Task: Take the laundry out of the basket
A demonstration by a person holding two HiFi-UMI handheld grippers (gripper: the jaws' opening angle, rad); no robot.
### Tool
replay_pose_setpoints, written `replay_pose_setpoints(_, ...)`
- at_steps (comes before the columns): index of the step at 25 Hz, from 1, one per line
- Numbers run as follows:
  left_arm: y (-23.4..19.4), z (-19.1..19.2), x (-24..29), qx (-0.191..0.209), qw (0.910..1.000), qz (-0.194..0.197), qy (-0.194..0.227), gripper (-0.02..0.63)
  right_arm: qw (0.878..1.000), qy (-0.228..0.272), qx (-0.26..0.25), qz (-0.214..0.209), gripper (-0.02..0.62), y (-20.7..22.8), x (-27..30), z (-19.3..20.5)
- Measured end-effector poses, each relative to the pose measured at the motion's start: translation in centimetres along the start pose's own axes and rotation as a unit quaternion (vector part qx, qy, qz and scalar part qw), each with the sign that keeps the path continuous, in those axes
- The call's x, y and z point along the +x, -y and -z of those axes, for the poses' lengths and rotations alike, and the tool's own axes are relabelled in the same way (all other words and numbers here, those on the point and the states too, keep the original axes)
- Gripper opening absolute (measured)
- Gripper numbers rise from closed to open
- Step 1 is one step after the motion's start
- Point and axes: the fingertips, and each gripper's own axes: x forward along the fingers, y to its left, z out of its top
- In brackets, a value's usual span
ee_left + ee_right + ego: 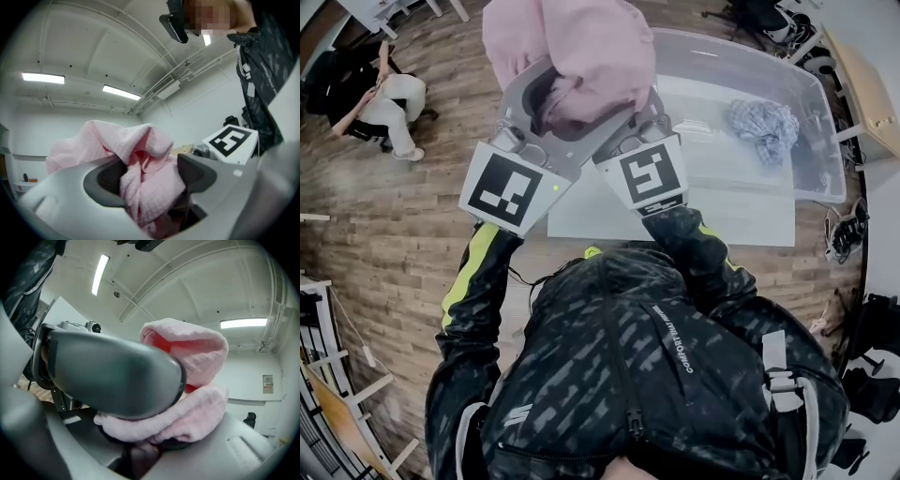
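Bright, even light fills the head view, and shadows on the wooden floor [403, 244] are faint. The wide lens bows that picture's edges and darkens its corners. The clear bin [722, 56] carries a pale sheen. Both gripper views look up at a white ceiling whose strip lights [43, 78] bloom slightly, and their rims fade to black. In the right gripper view the right claw [187, 413] looms large and out of focus, its underside shaded. The pink cloth [187, 352] glows red inside its folds.
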Motion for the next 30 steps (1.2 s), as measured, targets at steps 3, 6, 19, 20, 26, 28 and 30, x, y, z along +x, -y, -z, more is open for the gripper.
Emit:
replay_pose_setpoints(3,0.4,2.2,-0.4,-0.025,0.9997,0.008,-0.005,0.337,1.0,-0.021,0.019,0.003,0.133,-1.1,0.0,2.2)
replay_pose_setpoints(6,0.9,4.6,-0.8,-0.051,0.9983,0.014,-0.023,0.337,0.998,-0.042,0.04,-0.001,0.133,-2.5,-0.1,4.4)
replay_pose_setpoints(19,5.9,18.8,-0.4,-0.185,0.9791,0.052,-0.067,0.337,0.977,-0.173,0.124,-0.002,0.133,-7.8,-3.2,19.6)
replay_pose_setpoints(20,6.3,19.6,-0.4,-0.194,0.977,0.054,-0.069,0.337,0.975,-0.183,0.126,-0.002,0.133,-8.1,-3.5,20.5)
replay_pose_setpoints(26,8.4,25.0,-0.5,-0.252,0.9634,0.059,-0.071,0.337,0.959,-0.239,0.151,-0.007,0.135,-9.9,-5.2,26.0)
replay_pose_setpoints(28,8.9,26.7,-0.3,-0.273,0.9577,0.056,-0.073,0.339,0.954,-0.257,0.157,-0.009,0.135,-10.3,-5.7,27.7)
replay_pose_setpoints(30,9.5,28.3,-0.1,-0.29,0.9521,0.055,-0.079,0.339,0.947,-0.275,0.162,-0.013,0.136,-10.7,-6.1,29.5)
